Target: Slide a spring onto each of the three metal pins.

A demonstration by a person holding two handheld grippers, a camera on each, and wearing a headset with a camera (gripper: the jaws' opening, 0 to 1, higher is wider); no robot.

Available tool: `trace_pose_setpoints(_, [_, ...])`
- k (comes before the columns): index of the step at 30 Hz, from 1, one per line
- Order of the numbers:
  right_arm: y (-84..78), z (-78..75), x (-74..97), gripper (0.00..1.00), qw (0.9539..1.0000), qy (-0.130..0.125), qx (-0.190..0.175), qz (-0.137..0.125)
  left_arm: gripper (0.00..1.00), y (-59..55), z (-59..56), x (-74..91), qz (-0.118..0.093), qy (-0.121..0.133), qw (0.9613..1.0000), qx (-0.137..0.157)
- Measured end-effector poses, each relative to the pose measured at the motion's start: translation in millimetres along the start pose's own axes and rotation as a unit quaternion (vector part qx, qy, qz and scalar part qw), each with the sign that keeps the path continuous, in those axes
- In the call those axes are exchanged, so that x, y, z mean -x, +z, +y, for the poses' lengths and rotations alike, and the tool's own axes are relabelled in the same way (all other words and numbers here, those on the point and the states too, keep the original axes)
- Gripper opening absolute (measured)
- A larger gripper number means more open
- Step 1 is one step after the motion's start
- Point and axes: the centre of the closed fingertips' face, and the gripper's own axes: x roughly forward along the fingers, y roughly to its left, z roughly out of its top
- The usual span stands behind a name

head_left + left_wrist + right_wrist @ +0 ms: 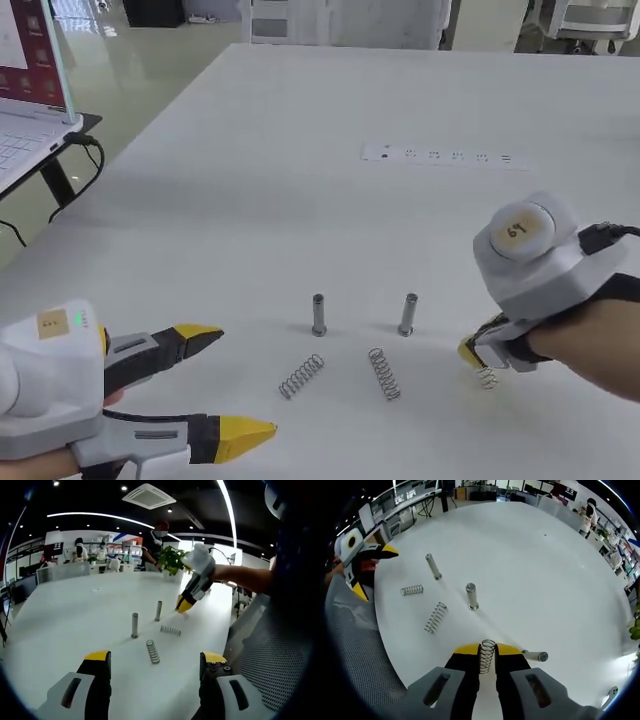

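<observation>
Two metal pins stand upright on the white table: one [318,314] on the left and one [408,314] on the right. In front of them lie two loose springs, one [301,376] near the left pin and one [384,373] near the right pin. My right gripper [487,647] is shut on a third spring [487,660], low over the table to the right of the pins [475,350]. A third pin [536,656] is close beside its right jaw; I cannot tell whether it stands or lies. My left gripper [225,382] is open near the front left, holding nothing.
A white strip with several sockets [440,155] lies farther back on the table. A laptop [25,90] sits on a stand beyond the table's left edge. In the left gripper view, people and a potted plant [172,560] are past the far end.
</observation>
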Motion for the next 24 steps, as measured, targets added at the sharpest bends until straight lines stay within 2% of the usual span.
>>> trace_pose_setpoints(19, [7.1,-1.9,14.4,0.08,0.9992,-0.004,-0.002,-0.040,0.68,4.0,1.2,3.0,-0.003,0.003,1.0000,-0.003])
trace_pose_setpoints(24, [12.2,-2.2,22.4,0.08,0.9980,-0.002,-0.014,-0.061,0.68,4.8,2.3,4.1,-0.004,0.005,1.0000,-0.004])
